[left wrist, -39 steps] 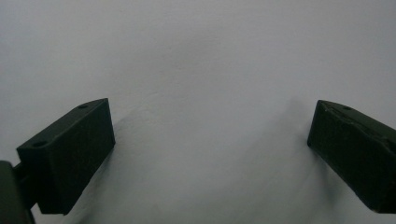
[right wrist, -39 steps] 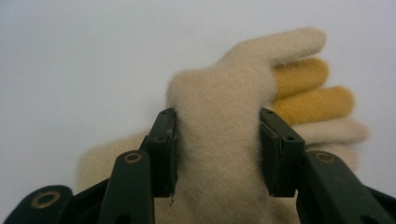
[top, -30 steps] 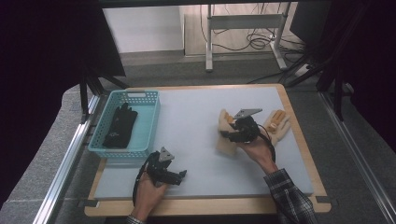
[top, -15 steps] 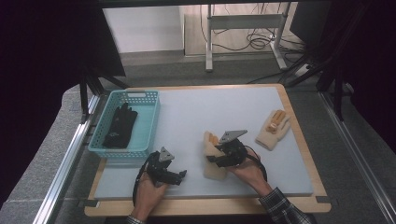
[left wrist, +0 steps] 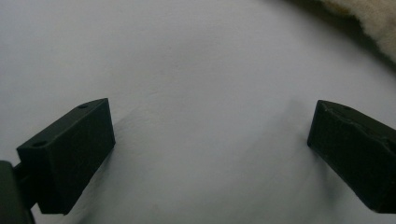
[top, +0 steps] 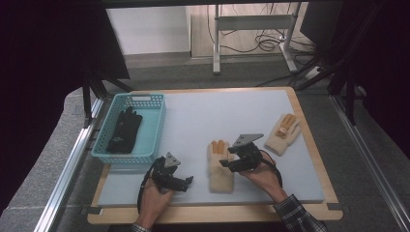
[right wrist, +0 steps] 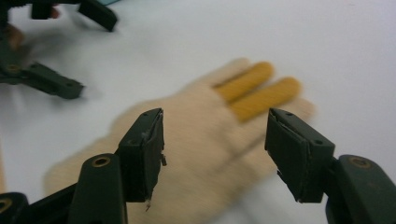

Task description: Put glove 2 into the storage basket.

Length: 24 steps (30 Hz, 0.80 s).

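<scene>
While the cream glove (top: 220, 166) lay flat on the desk (top: 193, 121) just beside the right gripper (top: 231, 163), its jaws were seen opening, nothing clamped; since earlier, the glove was carried nearer.

Lab, dark curtains (top: 43, 58), metal rails (top: 67, 169), floor cables (top: 263, 43)
</scene>
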Motion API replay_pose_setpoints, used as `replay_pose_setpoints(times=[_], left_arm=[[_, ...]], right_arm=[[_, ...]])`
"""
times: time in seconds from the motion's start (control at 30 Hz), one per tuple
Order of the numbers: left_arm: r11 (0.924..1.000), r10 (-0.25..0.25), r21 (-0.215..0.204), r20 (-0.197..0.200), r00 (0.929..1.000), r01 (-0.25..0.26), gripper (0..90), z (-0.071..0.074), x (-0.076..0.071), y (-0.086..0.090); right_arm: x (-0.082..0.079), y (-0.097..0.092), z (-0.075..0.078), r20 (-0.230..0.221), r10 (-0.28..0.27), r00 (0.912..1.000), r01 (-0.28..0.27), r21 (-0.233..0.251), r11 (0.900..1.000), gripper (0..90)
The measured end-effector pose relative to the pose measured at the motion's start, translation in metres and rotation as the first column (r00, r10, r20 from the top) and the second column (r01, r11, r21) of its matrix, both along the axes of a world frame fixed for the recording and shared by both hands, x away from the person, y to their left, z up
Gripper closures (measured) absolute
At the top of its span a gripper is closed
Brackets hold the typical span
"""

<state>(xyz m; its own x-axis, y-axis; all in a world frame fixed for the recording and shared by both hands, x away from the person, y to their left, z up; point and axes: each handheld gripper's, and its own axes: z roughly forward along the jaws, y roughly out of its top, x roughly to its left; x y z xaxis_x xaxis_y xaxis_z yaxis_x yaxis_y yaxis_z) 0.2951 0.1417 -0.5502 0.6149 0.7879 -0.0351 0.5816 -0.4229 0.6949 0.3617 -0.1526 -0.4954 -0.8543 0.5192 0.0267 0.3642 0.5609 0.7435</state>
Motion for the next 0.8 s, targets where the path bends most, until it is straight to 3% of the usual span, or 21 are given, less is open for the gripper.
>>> replay_pose_setpoints(times=[0.2,0.4,0.6,0.8], left_arm=[[1.0000,0.002,-0.002,-0.001,1.0000,-0.002,1.0,0.000,0.000,0.000],[1.0000,0.001,-0.002,-0.002,1.0000,-0.001,1.0,0.000,0.000,0.000],[1.0000,0.002,-0.002,-0.002,1.0000,-0.002,1.0,0.000,0.000,0.000],[1.0000,0.001,-0.002,-0.002,1.0000,-0.001,1.0,0.000,0.000,0.000]], right_arm=[[0.014,-0.027,0.002,0.001,-0.081,0.9967,0.081,0.004,0.9967,41.5],[0.026,-0.057,0.005,0.011,-0.164,0.9863,0.164,0.009,0.9864,47.3],[0.040,-0.089,0.007,0.015,-0.251,0.9678,0.251,0.011,0.9679,53.9],[0.051,-0.121,0.011,0.027,-0.337,0.9410,0.337,0.004,0.9414,58.1]])
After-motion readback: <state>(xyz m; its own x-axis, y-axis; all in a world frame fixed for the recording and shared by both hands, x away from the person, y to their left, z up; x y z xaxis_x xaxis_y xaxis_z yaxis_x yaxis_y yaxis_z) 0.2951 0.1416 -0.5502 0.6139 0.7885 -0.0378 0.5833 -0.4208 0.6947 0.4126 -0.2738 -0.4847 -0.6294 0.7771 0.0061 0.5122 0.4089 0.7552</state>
